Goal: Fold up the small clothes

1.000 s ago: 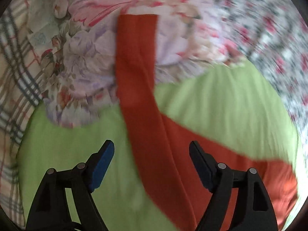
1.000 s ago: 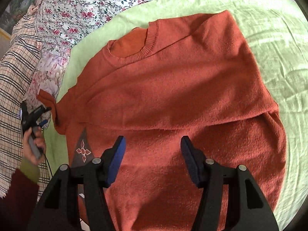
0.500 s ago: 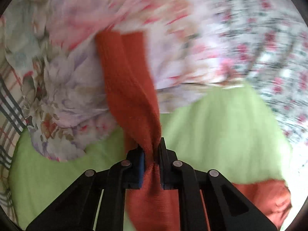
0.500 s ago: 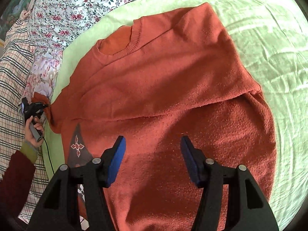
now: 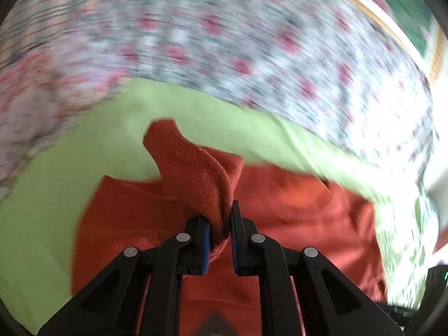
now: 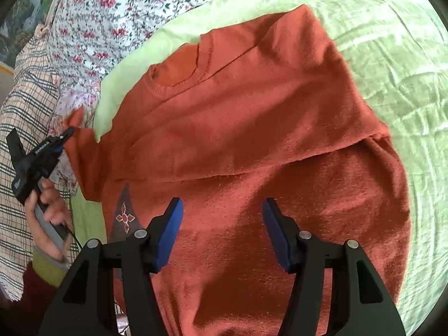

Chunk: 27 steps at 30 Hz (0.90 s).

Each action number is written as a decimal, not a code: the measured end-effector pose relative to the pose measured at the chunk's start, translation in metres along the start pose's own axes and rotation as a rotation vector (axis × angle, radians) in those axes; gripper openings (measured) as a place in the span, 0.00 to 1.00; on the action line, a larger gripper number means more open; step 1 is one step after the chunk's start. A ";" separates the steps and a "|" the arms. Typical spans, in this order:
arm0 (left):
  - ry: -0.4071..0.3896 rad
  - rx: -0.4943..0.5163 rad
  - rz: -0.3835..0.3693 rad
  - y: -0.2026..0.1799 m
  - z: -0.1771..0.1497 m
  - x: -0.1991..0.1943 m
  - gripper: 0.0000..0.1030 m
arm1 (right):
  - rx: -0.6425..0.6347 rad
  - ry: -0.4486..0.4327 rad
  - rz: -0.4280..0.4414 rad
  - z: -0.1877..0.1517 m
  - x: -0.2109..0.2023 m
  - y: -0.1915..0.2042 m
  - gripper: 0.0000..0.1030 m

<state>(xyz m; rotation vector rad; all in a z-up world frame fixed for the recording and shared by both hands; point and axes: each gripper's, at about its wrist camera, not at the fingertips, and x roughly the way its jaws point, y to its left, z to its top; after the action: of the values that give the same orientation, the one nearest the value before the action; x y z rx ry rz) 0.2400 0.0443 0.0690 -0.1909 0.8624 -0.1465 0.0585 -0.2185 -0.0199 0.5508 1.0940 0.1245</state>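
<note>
1. Rust-orange knitted sweater (image 6: 252,128), fuzzy, with a ribbed round neckline, lies flat on a wrinkled light-green sheet (image 6: 397,56); its long axis runs from the collar at upper left toward the hem nearest the right camera.
2. A dark triangular patch with a small diamond motif (image 6: 124,215) sits on its left side.
3. The left hand-held gripper (image 5: 219,232) is clamped on the ribbed sleeve (image 5: 193,168), whose cuff points up and away.
4. Half a second ago the sleeve stretched out over the floral bedding; now it is lifted above the sweater's body.
5. The right hand-held gripper (image 6: 222,232) hovers over the lower body, fingers wide apart, holding nothing.
6. Floral cotton bedding (image 6: 112,14) and a checked cloth (image 6: 25,106) border the sheet.
</note>
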 end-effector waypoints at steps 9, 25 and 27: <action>0.154 0.252 -0.096 -0.127 -0.056 0.069 0.22 | 0.100 -0.061 -0.035 -0.002 -0.033 -0.046 0.58; 0.247 0.257 -0.026 -0.066 -0.116 0.013 0.67 | 0.046 -0.081 0.010 0.032 -0.031 -0.013 0.58; 0.240 0.224 0.027 -0.039 -0.118 0.001 0.67 | -0.003 -0.078 0.023 0.044 -0.020 0.006 0.58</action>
<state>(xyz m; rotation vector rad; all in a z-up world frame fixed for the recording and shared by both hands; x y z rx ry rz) 0.1483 -0.0067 0.0023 0.0497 1.0793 -0.2423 0.0881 -0.2361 0.0139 0.5612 1.0122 0.1239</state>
